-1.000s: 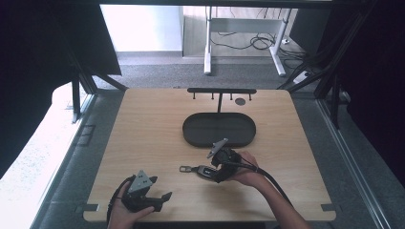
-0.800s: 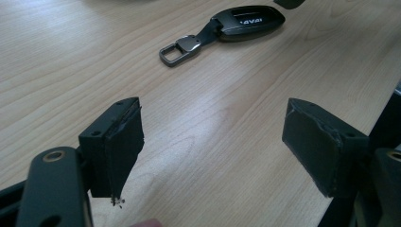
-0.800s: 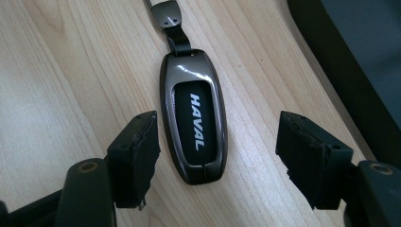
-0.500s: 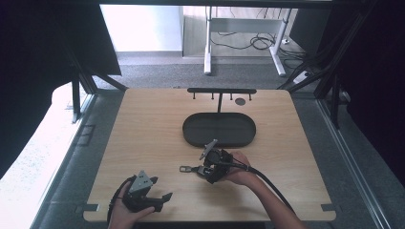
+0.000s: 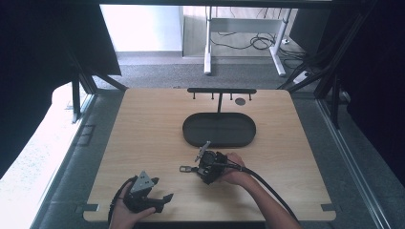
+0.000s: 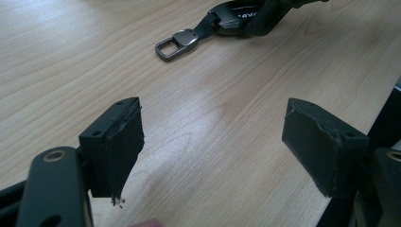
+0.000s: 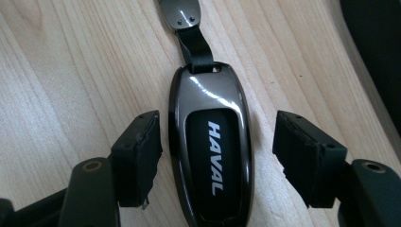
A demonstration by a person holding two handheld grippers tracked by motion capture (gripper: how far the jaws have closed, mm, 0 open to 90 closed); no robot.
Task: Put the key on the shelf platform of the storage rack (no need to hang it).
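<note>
A dark glossy car key fob (image 7: 213,156) marked HAVAL lies flat on the wooden table, with a short black strap and a metal clasp ring (image 5: 186,169) at its far end. My right gripper (image 7: 217,137) is open and straddles the fob; the left jaw is close to its side and the right jaw stands well apart. In the high view this right gripper (image 5: 203,167) sits low at the table's middle front, pointing left. My left gripper (image 5: 162,198) rests open near the front left edge with nothing between its jaws (image 6: 213,137). The left gripper view shows the fob (image 6: 236,19) and its ring (image 6: 177,43) farther off.
A black oval tray (image 5: 191,136) stands just behind the right gripper. Behind it rises a black T-shaped rack with small hooks (image 5: 221,90), and a small dark disc (image 5: 240,101) lies beside its post. The table's front edge runs close under both hands.
My right gripper has moved left and down toward the front, closing in over the fob until its jaws straddle it. The fob's ring and the left gripper have stayed put.
</note>
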